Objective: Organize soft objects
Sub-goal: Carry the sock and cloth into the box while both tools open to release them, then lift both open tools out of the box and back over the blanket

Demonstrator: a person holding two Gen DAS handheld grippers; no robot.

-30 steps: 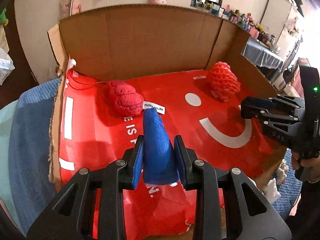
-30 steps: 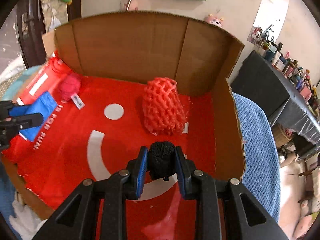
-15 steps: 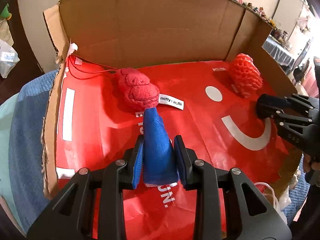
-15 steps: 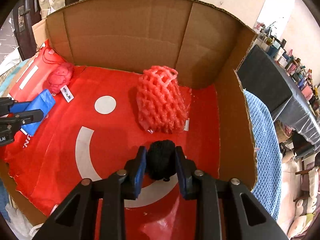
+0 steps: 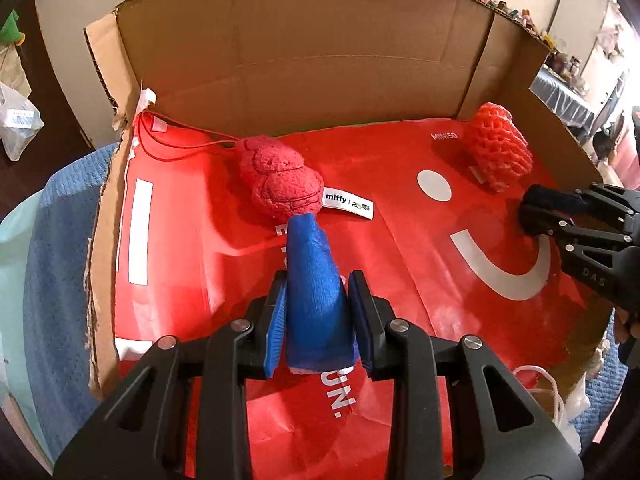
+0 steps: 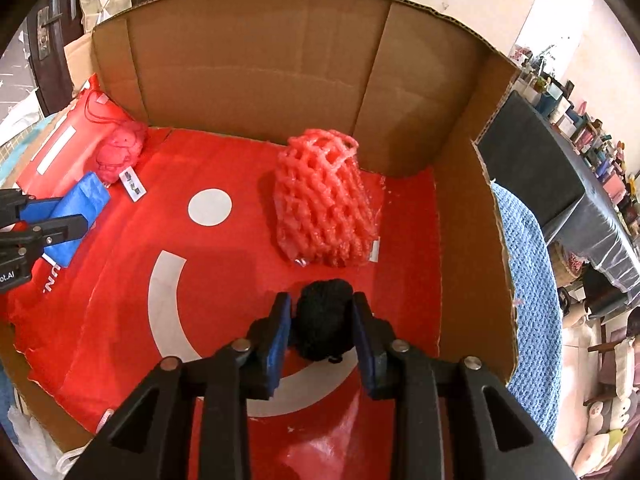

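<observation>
- Currently left tongs [image 5: 316,316] clamp one blue cloth [image 5: 312,280].
- Right tongs [image 6: 322,330] just easing open, one black yarn ball [image 6: 324,322] between pads.
- One red plush [image 5: 280,178], one foam net [image 6: 324,204].

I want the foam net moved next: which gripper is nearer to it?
Right. The right gripper sits just in front of the foam net; the left gripper is across the box, by the red plush.

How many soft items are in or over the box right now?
4. Red plush lies back left on the red bag; red foam net stands back right; blue cloth is in the left gripper; black fuzzy ball sits between the right gripper fingers. None seem hidden.
</observation>
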